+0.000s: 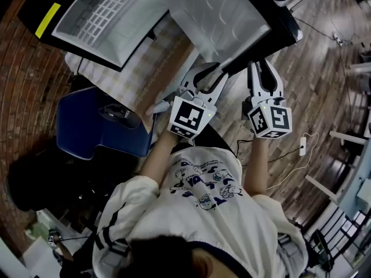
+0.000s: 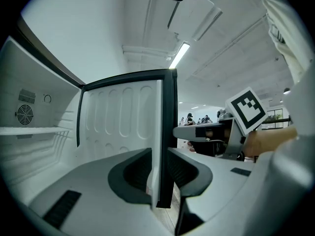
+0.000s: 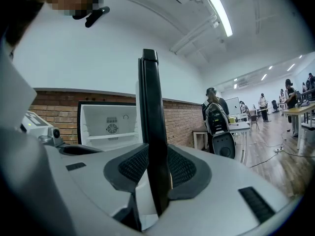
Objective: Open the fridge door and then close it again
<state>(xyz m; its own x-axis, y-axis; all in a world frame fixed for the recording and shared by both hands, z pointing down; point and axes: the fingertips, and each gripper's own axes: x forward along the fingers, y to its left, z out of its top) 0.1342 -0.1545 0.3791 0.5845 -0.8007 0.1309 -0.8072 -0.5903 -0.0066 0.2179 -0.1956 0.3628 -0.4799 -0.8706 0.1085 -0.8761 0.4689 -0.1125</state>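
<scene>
The fridge (image 1: 110, 16) stands open, and its white inside with a shelf and a fan grille shows in the right gripper view (image 3: 109, 124). Its door (image 1: 217, 16) is swung out, a white ribbed liner (image 2: 118, 127) inside a black rim. My left gripper (image 1: 204, 77) is shut on the door's free edge (image 2: 165, 146), with the pads pressing both faces (image 2: 160, 181). Beside it, my right gripper (image 1: 262, 69) is shut on the same black edge (image 3: 150, 132), clamped between its ribbed pads (image 3: 153, 173). The right gripper's marker cube (image 2: 248, 109) shows to the right in the left gripper view.
A blue chair (image 1: 101, 126) with a dark object on it stands left of me, against the brick wall (image 3: 54, 114). A white power strip and cable (image 1: 302, 146) lie on the wooden floor to the right. Desks and standing people (image 3: 216, 117) fill the room beyond.
</scene>
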